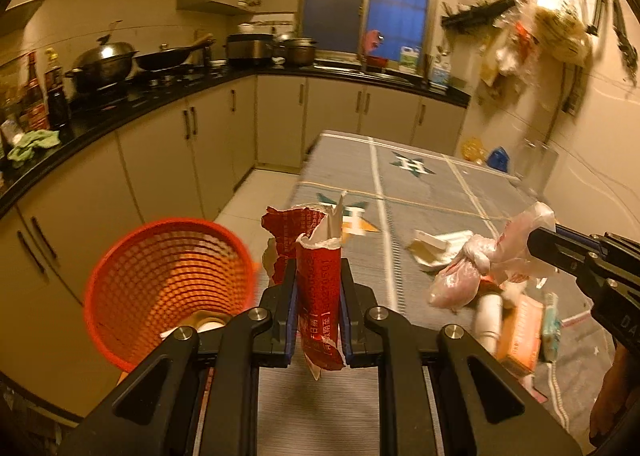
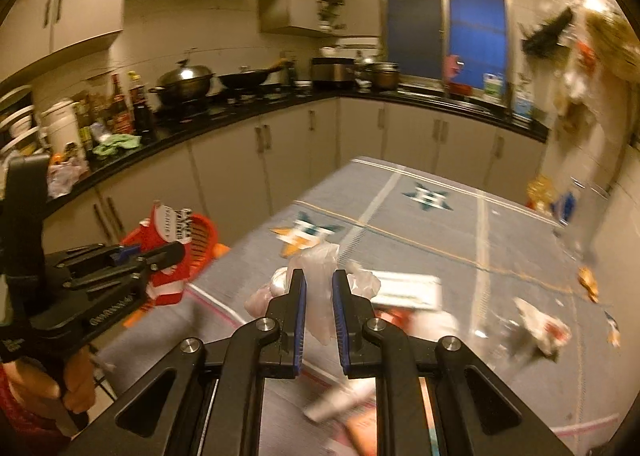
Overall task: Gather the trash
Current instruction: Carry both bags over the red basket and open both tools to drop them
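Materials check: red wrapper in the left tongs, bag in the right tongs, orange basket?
Red wrapper: looks like printed film or coated paper, torn white edge, creased. Bag: thin translucent plastic, knotted, wrinkled. Orange basket: likely moulded plastic, open mesh wall, slight sheen.

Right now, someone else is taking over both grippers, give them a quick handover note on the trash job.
Left gripper: shut on a torn red wrapper, held up beside the orange mesh basket.
Right gripper: shut on a knotted clear plastic bag, lifted over the table.
Done: both pieces are picked up; something pale already lies in the basket's bottom.
Left: drop both into the basket, then collect what remains on the table: a white tube, an orange box, white packaging and crumpled scraps further right.
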Demonstrator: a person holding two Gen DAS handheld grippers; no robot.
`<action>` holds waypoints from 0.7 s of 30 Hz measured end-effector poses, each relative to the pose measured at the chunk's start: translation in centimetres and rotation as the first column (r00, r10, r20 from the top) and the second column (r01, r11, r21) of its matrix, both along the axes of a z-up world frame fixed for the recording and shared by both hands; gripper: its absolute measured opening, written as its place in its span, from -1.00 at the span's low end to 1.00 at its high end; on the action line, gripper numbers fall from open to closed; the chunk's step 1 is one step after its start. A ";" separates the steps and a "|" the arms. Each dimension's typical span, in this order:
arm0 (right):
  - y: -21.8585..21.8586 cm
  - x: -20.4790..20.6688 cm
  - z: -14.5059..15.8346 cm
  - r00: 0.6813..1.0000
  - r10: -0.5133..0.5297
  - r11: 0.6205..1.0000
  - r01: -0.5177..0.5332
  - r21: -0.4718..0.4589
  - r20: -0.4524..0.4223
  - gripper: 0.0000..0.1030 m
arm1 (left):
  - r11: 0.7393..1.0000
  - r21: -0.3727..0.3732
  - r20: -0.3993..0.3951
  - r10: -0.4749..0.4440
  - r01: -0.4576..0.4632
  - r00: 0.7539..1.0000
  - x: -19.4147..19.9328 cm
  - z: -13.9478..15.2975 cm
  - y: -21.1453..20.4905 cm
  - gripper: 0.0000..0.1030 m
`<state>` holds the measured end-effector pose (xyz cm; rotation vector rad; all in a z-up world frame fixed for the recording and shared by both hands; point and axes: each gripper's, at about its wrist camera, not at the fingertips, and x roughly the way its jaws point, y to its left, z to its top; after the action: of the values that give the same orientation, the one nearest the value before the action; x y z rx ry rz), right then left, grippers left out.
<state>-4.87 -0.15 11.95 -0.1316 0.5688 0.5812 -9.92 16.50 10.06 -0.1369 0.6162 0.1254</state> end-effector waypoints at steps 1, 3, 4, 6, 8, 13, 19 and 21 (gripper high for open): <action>0.7 0.0 0.1 1.000 0.016 1.000 -0.016 0.002 -0.001 -0.72 | 1.000 0.000 0.002 0.016 -0.016 1.000 -0.1 0.0 0.8 -0.69; 2.7 0.3 0.3 0.998 0.057 0.998 -0.057 0.003 -0.007 -0.72 | 0.999 -0.002 0.000 0.051 -0.051 0.999 -0.4 -0.1 2.4 -0.69; 3.8 0.5 0.4 0.997 0.079 0.997 -0.079 0.007 -0.013 -0.72 | 0.998 -0.002 -0.002 0.070 -0.070 0.998 -0.5 -0.2 3.2 -0.69; 5.8 0.9 0.6 0.993 0.116 0.993 -0.115 0.017 -0.022 -0.72 | 0.994 -0.004 -0.008 0.110 -0.110 0.994 -0.7 -0.5 5.1 -0.69; 7.8 1.5 0.5 0.990 0.138 0.990 -0.138 0.017 -0.035 -0.72 | 0.990 -0.007 -0.014 0.141 -0.141 0.990 -0.8 -0.8 6.7 -0.69; 12.9 3.0 0.0 0.977 0.202 0.979 -0.201 0.013 -0.073 -0.72 | 0.982 -0.011 -0.037 0.186 -0.187 0.982 -0.8 -1.9 9.9 -0.69; 18.5 4.1 -2.1 0.964 0.238 0.970 -0.243 -0.030 -0.120 -0.72 | 0.974 -0.025 -0.078 0.224 -0.227 0.971 -0.4 -4.1 12.4 -0.69; 19.5 4.6 -3.1 0.957 0.250 0.966 -0.258 -0.035 -0.147 -0.70 | 0.971 -0.032 -0.094 0.233 -0.237 0.968 -0.1 -4.9 13.1 -0.69</action>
<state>-0.31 19.34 8.83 -0.2175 0.7118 0.8308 -10.02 29.60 5.18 -0.2469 0.6918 0.3492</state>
